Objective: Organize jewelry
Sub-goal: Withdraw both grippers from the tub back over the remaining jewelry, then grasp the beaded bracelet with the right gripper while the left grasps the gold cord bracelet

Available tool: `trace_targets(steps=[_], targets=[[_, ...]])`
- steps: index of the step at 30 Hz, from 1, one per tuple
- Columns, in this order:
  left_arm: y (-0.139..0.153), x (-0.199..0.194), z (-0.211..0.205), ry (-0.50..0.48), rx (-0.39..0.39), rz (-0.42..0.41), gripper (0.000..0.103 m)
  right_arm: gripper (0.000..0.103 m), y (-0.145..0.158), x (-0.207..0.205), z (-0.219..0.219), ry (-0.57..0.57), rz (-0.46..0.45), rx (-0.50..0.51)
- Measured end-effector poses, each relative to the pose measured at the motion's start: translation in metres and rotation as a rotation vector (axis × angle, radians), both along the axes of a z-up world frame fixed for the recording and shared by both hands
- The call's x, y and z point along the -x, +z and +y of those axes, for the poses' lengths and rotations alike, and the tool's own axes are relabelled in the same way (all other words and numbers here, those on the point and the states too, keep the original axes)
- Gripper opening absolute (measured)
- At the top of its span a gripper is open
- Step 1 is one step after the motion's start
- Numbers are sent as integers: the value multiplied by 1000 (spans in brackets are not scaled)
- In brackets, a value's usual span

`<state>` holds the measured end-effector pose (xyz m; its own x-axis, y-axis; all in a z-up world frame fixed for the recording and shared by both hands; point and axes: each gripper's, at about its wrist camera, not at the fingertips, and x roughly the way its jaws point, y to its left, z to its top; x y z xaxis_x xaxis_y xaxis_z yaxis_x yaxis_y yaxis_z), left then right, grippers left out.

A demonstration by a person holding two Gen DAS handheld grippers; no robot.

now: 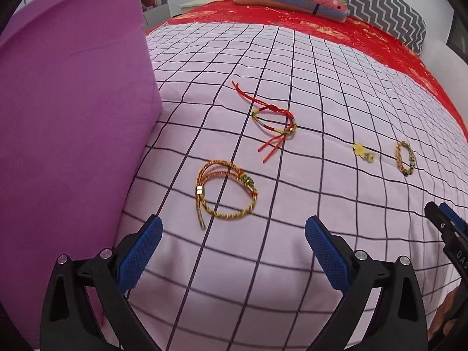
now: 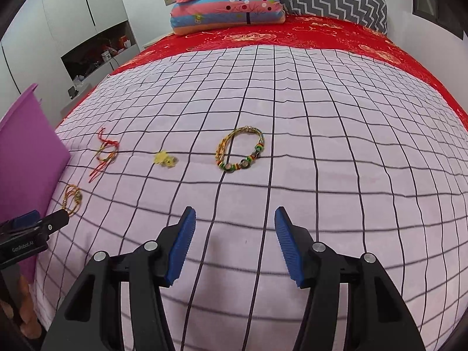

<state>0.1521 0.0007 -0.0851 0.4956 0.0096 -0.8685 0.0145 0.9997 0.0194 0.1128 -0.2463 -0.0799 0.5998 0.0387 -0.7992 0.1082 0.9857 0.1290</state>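
Both grippers hang over the checked bedsheet (image 2: 321, 146), jaws apart and holding nothing: the left gripper (image 1: 233, 235) nearest the purple bin (image 1: 73, 117), the right gripper (image 2: 235, 228) well away from it. Just beside the bin lies a golden cord bracelet (image 1: 225, 190). Beyond it lies a red string bracelet (image 1: 273, 121), then a yellow charm (image 2: 165, 158), and farthest from the bin a beaded bracelet (image 2: 241, 152).
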Motion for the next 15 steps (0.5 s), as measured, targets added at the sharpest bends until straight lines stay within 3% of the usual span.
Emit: trace_targets(steps=[15], targets=[[-32,-36,-9,-7,-21,18,96,57,-29,-71,-2,27,41,55]])
